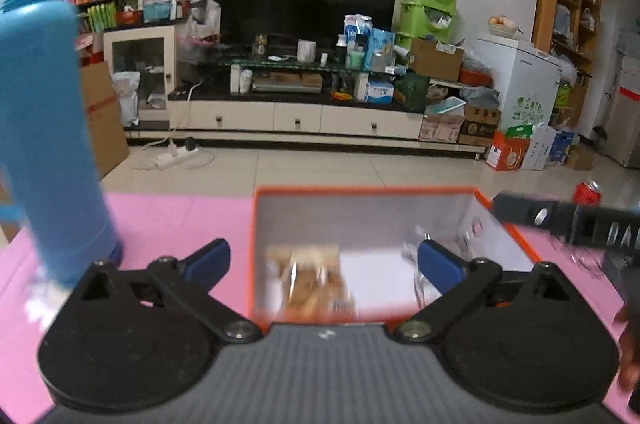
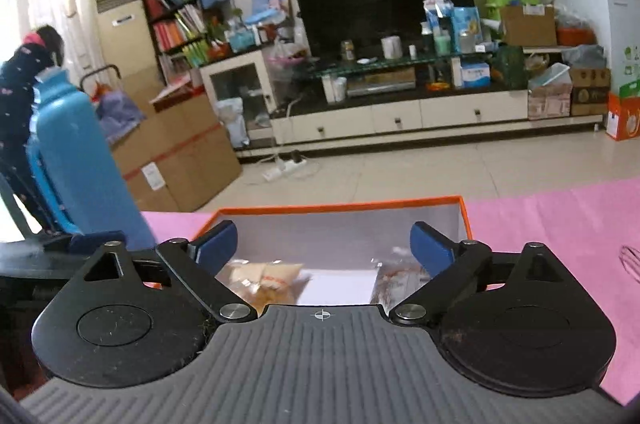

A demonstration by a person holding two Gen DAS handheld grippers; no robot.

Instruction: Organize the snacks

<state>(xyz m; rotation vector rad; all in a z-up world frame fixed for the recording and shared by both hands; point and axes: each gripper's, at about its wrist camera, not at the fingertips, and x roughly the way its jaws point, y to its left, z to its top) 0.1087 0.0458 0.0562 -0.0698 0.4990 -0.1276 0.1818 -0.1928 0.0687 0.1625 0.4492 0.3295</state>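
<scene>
Left wrist view, near to far: we see the left gripper (image 1: 324,258) spread wide, nothing between its pads, poised over the near rim of the orange box (image 1: 508,224). A tan snack packet (image 1: 314,282) lies on the box floor at lower centre, just ahead of the jaws, long axis running away from us. Right wrist view: the right gripper (image 2: 324,246) is likewise spread and empty; the clear snack packet (image 2: 400,282) sits lower right. A blue bottle (image 1: 44,127) stands upright at frame left. We judge both packets already boxed.
</scene>
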